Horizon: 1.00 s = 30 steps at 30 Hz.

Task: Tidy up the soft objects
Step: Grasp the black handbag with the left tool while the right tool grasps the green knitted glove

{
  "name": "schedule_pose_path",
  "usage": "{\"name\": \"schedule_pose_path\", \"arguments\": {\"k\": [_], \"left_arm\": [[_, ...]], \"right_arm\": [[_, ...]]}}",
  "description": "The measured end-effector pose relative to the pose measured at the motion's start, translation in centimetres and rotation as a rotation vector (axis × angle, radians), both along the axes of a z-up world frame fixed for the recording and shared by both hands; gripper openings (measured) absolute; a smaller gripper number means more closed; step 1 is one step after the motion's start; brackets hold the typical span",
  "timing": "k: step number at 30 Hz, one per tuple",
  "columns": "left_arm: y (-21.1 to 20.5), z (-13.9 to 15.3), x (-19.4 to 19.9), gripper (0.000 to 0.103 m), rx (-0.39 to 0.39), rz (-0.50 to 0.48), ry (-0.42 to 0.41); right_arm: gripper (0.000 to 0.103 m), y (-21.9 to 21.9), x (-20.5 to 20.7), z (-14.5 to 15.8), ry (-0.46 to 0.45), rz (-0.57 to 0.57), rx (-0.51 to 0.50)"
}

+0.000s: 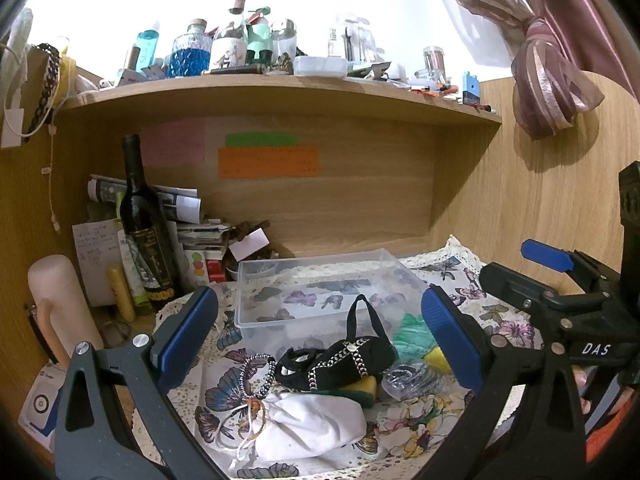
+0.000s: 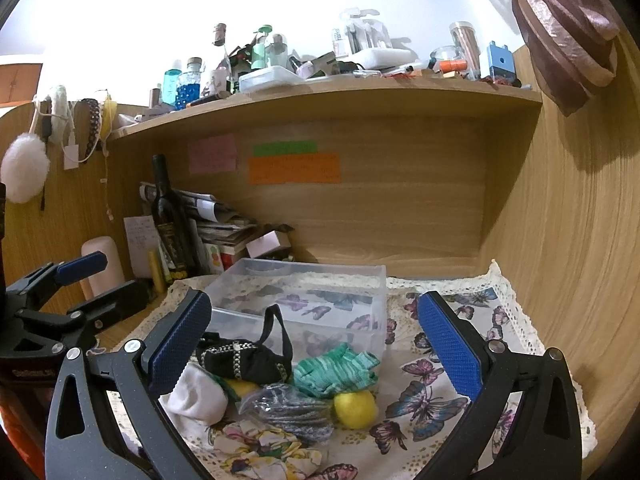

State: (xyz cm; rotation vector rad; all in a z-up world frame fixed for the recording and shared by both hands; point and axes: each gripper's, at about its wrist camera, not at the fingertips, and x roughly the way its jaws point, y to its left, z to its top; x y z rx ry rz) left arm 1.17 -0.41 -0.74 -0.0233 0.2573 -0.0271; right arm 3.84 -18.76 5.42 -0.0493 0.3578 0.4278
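left claw: jaws standing wide apart, gripping nothing, hovering over the pile of soft things on the bench
right claw: jaws also spread wide, holding nothing, hanging above the same pile from the right side
black pouch: lying between the left claw's pads and below them, studded strap, handle loop sticking up; not touching either pad
white drawstring bag: sitting nearest the left camera, cords trailing left, pressing against the black pouch
green knit piece: lying crumpled between the right claw's pads, just in front of the clear bin
yellow ball: resting under the green knit's edge, touching it
grey bagged item: lying beside the ball, plastic wrap glinting
floral cloth: bunching up at the near edge
clear bin: sitting behind the pile on the butterfly cloth, nothing inside
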Motion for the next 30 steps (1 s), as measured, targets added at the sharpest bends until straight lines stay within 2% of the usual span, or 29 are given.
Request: {"name": "schedule_pose_path", "arguments": {"k": [3,4,6,7,12,14,16,19,25,30], "left_arm": [[0.8,-0.5,0.6,0.101,-0.014,0.009,0.017],[1.2,-0.7,0.9,0.096,-0.018,0.017,0.029],[1.9,-1.2,1.7,0.083,-0.023,0.026,0.067],[2.3,-1.5,2.0,0.080,-0.025,0.029,0.084],[3.7,-2.7,3.6,0.077,-0.032,0.040,0.165],[3.8,-3.4,4.2,0.076,-0.039,0.027,0.198],[3.4,-4.1,4.9,0.066,-0.045,0.000,0.232],[2.4,-5.3,5.8,0.061,-0.048,-0.050,0.283],[0.2,-7.4,7.7,0.060,-0.057,-0.133,0.365],[-0.9,-8.3,9.3,0.060,-0.034,-0.136,0.405]], "right_arm": [[0.103,-0.4,0.6,-0.3,0.012,-0.007,0.005],[0.102,-0.7,0.9,-0.5,0.022,-0.012,0.011],[0.094,-1.3,1.6,-0.8,0.046,-0.018,0.029],[0.087,-1.8,1.9,-1.0,0.062,-0.022,0.038],[0.075,-3.1,3.9,-2.2,0.153,-0.026,0.037],[0.067,-3.2,4.3,-3.0,0.179,-0.034,0.010],[0.063,-3.2,4.7,-4.0,0.210,-0.029,-0.011],[0.061,-3.3,5.1,-5.6,0.277,-0.023,-0.019],[0.061,-3.1,5.1,-8.5,0.370,-0.009,-0.063],[0.061,-3.2,5.4,-9.6,0.413,-0.006,-0.050]]}}
